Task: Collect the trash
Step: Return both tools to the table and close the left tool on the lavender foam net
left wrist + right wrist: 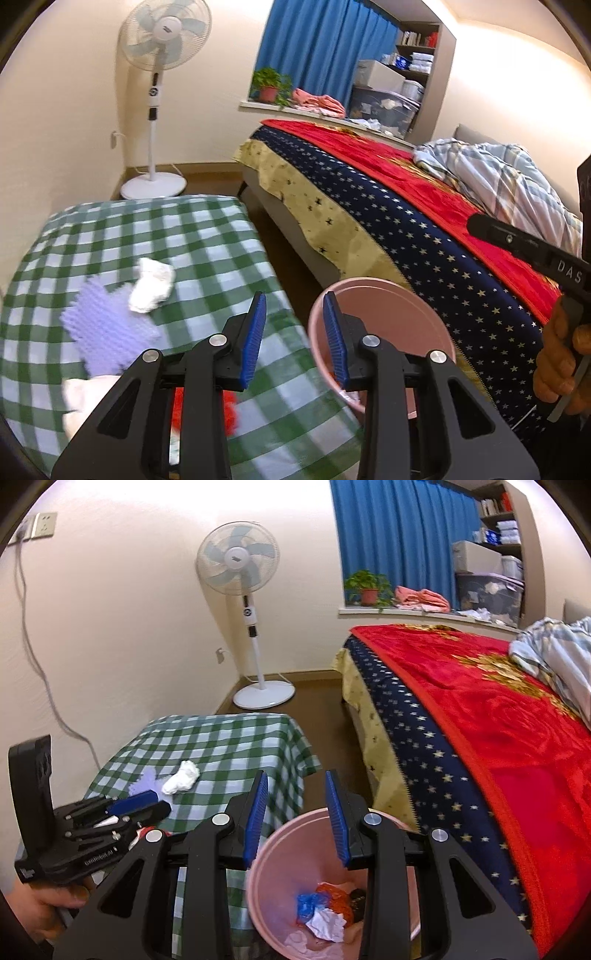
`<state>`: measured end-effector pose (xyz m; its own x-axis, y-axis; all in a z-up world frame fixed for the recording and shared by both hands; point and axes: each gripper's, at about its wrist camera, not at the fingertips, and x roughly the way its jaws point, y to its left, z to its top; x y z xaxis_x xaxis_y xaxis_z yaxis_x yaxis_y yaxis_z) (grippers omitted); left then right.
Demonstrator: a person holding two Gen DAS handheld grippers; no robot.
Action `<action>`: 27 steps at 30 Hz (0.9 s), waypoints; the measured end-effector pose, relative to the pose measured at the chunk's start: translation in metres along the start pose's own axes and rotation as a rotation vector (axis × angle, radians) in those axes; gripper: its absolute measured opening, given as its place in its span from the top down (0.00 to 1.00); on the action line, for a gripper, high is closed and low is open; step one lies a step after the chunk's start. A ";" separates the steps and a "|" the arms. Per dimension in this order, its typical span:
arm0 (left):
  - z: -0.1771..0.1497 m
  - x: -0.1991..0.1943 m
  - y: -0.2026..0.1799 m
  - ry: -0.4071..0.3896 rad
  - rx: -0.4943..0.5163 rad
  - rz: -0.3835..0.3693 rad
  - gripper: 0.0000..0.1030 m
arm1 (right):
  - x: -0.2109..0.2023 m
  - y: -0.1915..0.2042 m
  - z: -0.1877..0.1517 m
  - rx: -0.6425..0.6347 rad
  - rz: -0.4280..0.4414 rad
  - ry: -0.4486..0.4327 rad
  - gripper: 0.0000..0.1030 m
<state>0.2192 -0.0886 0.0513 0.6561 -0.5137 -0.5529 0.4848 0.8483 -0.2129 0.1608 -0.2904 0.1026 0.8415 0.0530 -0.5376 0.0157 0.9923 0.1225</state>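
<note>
My left gripper (295, 332) is open over the near edge of a green checked table (207, 236), nothing between its blue pads. On the cloth ahead lie a crumpled white tissue (151, 286) and a purple textured piece (107, 332). A white wad (85, 398) and something red (231, 408) lie partly hidden under its frame. My right gripper (296, 812) is open and empty above a pink bin (280, 856), which holds blue, red and white scraps (325, 912). The same bin (388, 321) stands on the floor between table and bed.
A bed with a red and star-patterned cover (498, 738) runs along the right, close to the bin. A white pedestal fan (255, 627) stands in the far corner. A hand (557, 365) holds the other gripper at the right edge. Brown floor shows between table and bed.
</note>
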 end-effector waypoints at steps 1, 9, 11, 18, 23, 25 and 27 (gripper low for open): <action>0.000 -0.005 0.007 -0.006 -0.007 0.011 0.69 | 0.002 0.005 -0.001 -0.007 0.005 0.002 0.68; 0.000 -0.042 0.075 -0.053 -0.098 0.100 0.69 | 0.017 0.036 -0.006 -0.022 0.048 0.013 0.68; -0.001 -0.051 0.093 -0.064 -0.123 0.124 0.69 | 0.024 0.043 -0.009 -0.021 0.062 0.018 0.68; -0.008 -0.071 0.147 -0.074 -0.177 0.201 0.70 | 0.051 0.072 -0.016 -0.033 0.112 0.043 0.68; -0.013 -0.073 0.169 -0.067 -0.197 0.233 0.70 | 0.076 0.093 -0.022 -0.033 0.150 0.069 0.68; -0.014 -0.072 0.176 -0.061 -0.198 0.240 0.70 | 0.085 0.100 -0.024 -0.035 0.162 0.077 0.68; -0.015 -0.069 0.182 -0.055 -0.198 0.246 0.70 | 0.095 0.108 -0.026 -0.039 0.176 0.085 0.68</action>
<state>0.2531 0.1030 0.0382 0.7725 -0.2914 -0.5643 0.1891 0.9538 -0.2336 0.2289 -0.1756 0.0431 0.7810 0.2337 -0.5792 -0.1498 0.9704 0.1896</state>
